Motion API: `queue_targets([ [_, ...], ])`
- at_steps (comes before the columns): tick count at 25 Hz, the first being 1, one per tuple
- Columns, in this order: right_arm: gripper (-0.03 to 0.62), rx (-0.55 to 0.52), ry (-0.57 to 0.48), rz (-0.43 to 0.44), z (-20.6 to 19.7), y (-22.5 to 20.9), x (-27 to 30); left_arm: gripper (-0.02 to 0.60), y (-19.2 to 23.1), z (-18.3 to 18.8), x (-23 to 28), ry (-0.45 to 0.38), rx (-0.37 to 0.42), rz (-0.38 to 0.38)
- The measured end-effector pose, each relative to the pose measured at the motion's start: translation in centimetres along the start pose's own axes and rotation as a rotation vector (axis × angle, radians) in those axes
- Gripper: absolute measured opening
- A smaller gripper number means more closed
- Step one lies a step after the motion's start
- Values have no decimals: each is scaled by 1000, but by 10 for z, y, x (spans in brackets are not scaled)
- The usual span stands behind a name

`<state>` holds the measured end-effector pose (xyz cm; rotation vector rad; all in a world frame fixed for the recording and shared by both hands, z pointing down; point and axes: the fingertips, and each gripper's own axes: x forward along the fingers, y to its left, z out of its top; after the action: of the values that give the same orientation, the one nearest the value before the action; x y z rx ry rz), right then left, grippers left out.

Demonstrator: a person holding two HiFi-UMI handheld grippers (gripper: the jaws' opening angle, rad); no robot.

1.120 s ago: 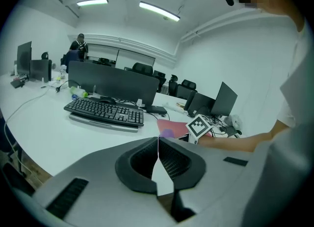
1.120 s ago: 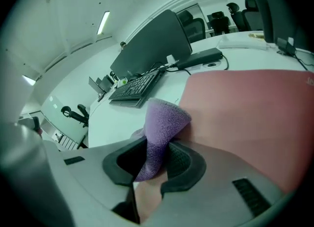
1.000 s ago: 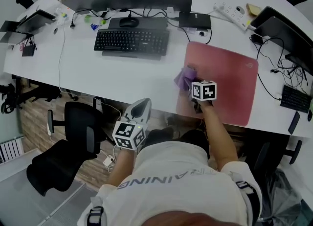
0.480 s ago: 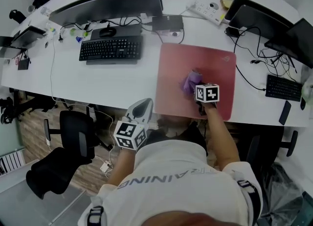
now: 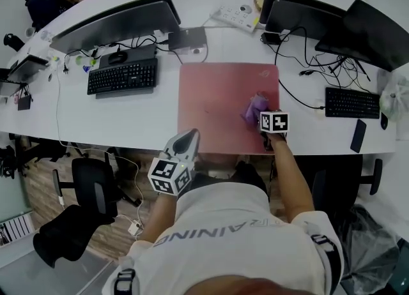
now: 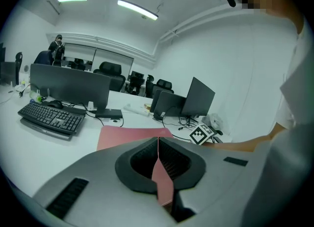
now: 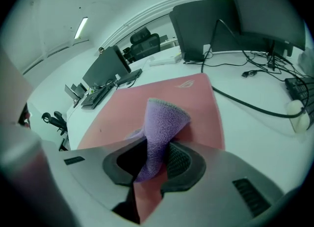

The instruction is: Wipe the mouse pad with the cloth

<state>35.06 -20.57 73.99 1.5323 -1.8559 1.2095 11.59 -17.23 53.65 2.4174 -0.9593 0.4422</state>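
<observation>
R tongs point(image 7: 154, 164): clamped on the cloth point(image 7: 163, 119). It's purple, pinched at one end, and the rest flops fwd onto the mouse pad point(image 7: 147, 100). Tongs held low + tilted down; I judge that keeps the loose fold pressed on the pad for the wipe. Cloth sits near pad's right edge, toward the near side. Wipe under way, I reckon. Most of the pad lies left of the cloth.

L tongs point(image 6: 158, 158): jaws together, nothing in them. Parked by the front edge of the surface point(image 5: 160, 118), near my lap, pointing at pad's near left corner. Idle: pad lies flat, prob. needs no holding.

Around:
- Black cable point(image 5: 305, 103) on the surface just right of pad. Closest snag if a stroke overshoots.
- Small box w/ leads point(image 5: 187, 38) near pad's far left corner.
- Keyboard point(image 5: 123, 75) + monitor point(image 5: 115, 22) well left.
- 2nd keyboard point(image 5: 348, 102) on the right, apart from pad.
- Power strip point(image 5: 238, 14) on the far side.

Nothing on pad but the cloth.
</observation>
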Motion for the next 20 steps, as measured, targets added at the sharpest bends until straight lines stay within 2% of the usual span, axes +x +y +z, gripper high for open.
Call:
queue_targets([
  [9,109,17,-2,-63,-14,-73,-42,32,-51,-4,23,-19,-15,-31],
  [16,109,9,25,-153,-34,-118,-71,32,-73,-15,31,-50,-49,-48],
  [18,109,-44,32,-210,-34,-127,-77,32,-76,-14,32,-57,-48,-54],
  [20,107,-158,45,-277,-33,-123,-85,32,-77,-13,29,-66,-48,-62],
])
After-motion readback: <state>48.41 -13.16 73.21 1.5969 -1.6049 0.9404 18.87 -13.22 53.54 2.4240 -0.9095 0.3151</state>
